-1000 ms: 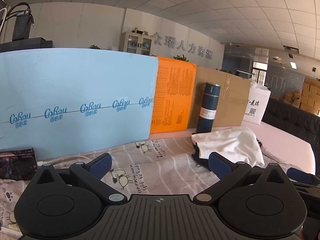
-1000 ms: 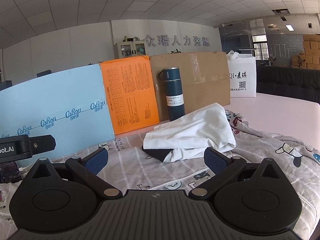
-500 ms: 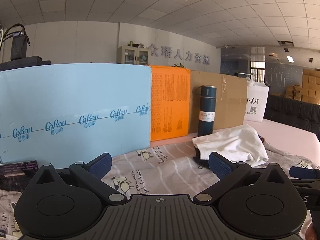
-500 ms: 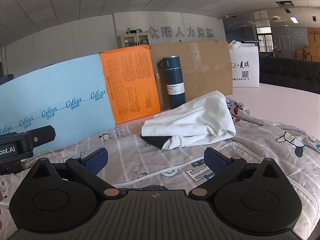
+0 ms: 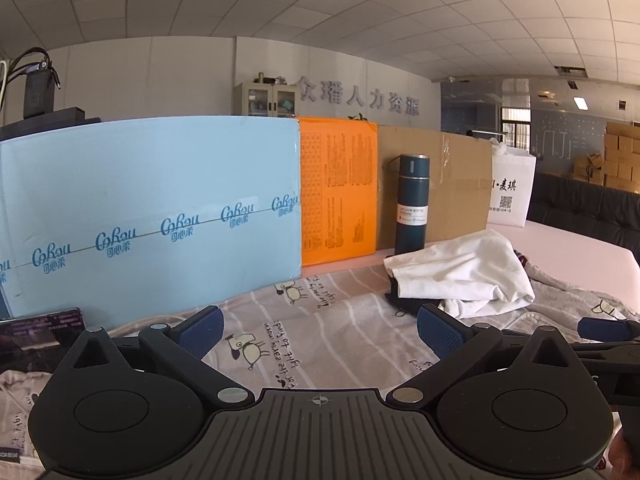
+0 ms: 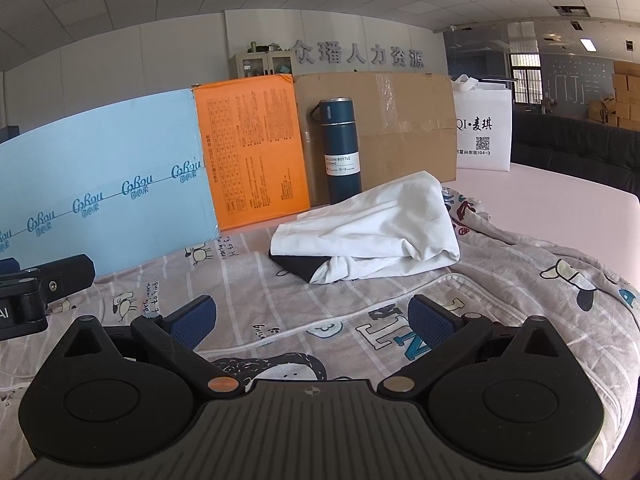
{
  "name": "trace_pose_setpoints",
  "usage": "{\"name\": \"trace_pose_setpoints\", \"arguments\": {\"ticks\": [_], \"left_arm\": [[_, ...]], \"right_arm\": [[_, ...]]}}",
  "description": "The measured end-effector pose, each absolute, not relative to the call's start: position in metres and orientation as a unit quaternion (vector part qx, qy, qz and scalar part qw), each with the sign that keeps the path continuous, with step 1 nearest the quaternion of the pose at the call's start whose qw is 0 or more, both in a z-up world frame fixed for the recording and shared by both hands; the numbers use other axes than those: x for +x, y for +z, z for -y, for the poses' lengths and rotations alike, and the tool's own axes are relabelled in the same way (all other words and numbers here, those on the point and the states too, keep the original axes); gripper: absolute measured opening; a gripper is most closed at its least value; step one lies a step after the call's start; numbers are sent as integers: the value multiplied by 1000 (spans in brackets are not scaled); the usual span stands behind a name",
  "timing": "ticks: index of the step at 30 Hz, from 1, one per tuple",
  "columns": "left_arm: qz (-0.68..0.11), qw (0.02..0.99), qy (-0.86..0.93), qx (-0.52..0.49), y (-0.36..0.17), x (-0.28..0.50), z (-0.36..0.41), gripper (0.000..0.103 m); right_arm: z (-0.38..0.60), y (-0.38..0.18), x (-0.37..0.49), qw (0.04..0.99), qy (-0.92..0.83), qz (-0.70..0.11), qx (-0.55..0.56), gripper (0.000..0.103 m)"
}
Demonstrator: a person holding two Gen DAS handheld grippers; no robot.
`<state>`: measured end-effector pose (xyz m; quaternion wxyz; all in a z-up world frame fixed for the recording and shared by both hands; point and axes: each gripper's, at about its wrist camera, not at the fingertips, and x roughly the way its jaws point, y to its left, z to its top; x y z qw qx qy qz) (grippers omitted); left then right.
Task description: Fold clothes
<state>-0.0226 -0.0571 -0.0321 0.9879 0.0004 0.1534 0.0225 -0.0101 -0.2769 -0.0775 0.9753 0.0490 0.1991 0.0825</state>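
Note:
A grey striped garment with cartoon dogs and letters (image 6: 328,300) lies spread flat over the table, also under my left gripper (image 5: 320,330). A crumpled white cloth (image 6: 380,228) with a black piece (image 6: 298,266) under it sits at the far side; in the left wrist view the white cloth (image 5: 460,276) is at the right. My right gripper (image 6: 312,320) hovers open just above the printed garment, nothing between its blue pads. The left gripper is open too, empty. The right gripper's body (image 5: 600,344) shows at the left view's right edge.
Behind the clothes stand a light blue board (image 5: 148,216), an orange board (image 6: 252,148), a cardboard box (image 6: 400,128), a dark blue vacuum bottle (image 6: 340,152) and a white bag (image 6: 484,128). Pink tabletop (image 6: 560,196) extends right. A dark booklet (image 5: 40,332) lies at the left.
Both grippers have tilted down and moved slightly nearer the printed garment; the scene sits higher in the views. Jaws stay open and nothing was grasped.

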Motion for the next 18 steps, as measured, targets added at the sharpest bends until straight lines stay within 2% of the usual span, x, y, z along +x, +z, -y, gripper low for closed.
{"name": "trace_pose_setpoints", "arguments": {"ticks": [18], "left_arm": [[-135, 990, 32, 13, -29, -44, 65, 103]], "right_arm": [[278, -76, -25, 977, 88, -189, 42, 103]]}}
